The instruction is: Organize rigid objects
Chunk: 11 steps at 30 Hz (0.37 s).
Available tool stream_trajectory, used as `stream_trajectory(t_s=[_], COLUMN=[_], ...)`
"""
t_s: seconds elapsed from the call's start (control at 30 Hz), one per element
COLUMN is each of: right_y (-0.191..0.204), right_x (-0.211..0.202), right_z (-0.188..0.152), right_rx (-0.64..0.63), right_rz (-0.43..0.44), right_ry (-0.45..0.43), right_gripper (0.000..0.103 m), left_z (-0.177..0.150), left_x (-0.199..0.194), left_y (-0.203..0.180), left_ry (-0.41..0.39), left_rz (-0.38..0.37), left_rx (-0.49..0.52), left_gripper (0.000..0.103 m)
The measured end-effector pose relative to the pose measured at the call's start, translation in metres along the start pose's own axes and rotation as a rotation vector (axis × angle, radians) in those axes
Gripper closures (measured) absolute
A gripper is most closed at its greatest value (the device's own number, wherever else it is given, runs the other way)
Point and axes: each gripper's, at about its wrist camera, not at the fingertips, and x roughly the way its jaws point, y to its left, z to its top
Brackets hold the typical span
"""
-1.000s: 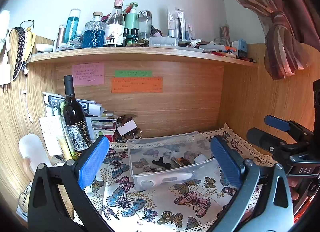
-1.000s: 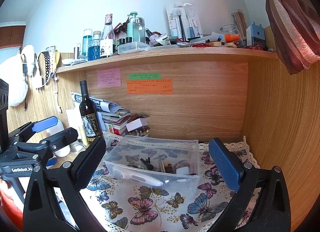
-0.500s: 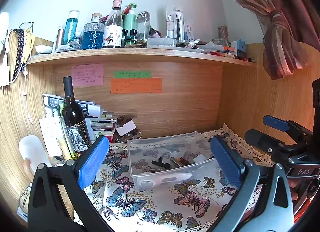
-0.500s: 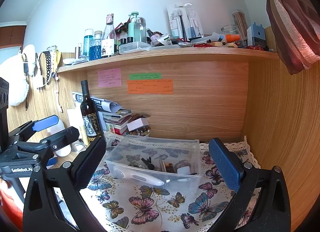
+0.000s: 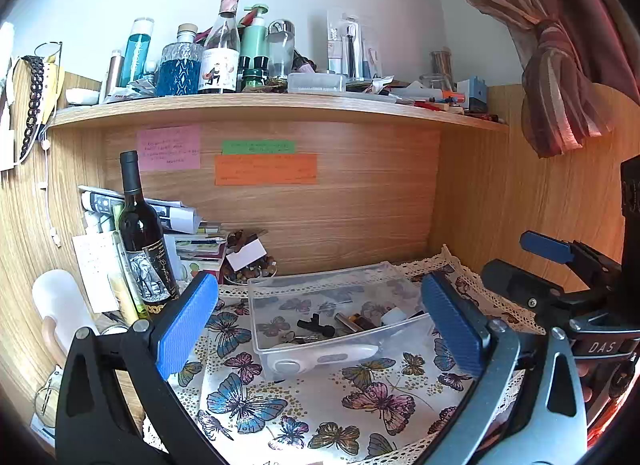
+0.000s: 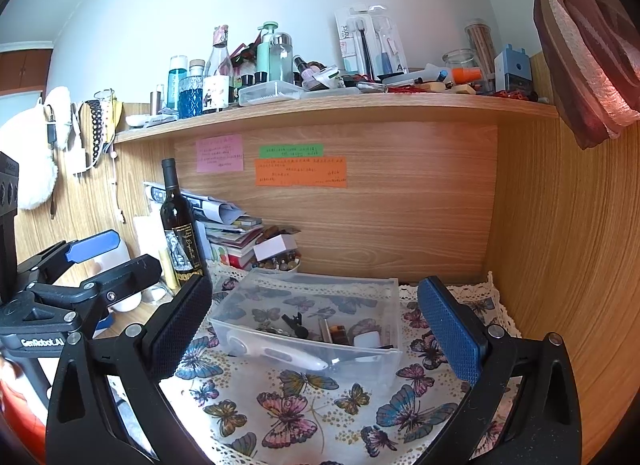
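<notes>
Since the earlier frames almost nothing has moved: both views hold the same framing, and the clear bin keeps its place on the cloth with its contents as they were. Left wrist view, from left to right: a white mug at lower left; a dark wine bottle standing upright before a stack of papers and books; the left gripper, fingers spread wide and holding nothing, at lower centre; between its blue pads, farther back, the clear plastic bin resting on the butterfly-print cloth. Inside the bin lie a black clip, a metal cylinder, a small white block and, along the near wall, a white thermometer-like device. At the right edge the right gripper enters from the side, one blue pad visible. Right wrist view, from left to right: the left gripper at the left edge; the wine bottle; the right gripper, likewise spread and empty, framing the bin at lower centre. Across the top of both views a wooden shelf carries crowded bottles; three coloured notes are stuck on the panel beneath
</notes>
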Motion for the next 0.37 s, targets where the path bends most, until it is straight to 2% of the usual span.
stream_trajectory(t_s=[0.37], right_y=[-0.0038], right_x=[0.003], right_z=[-0.0013], right_rx=[0.004], right_rz=[0.001], right_ry=[0.011], right_gripper=[0.0], left_z=[0.0], left_x=[-0.0003], left_y=[0.0001], left_ry=[-0.005], left_rz=[-0.014], left_rx=[0.007], left_gripper=[0.0])
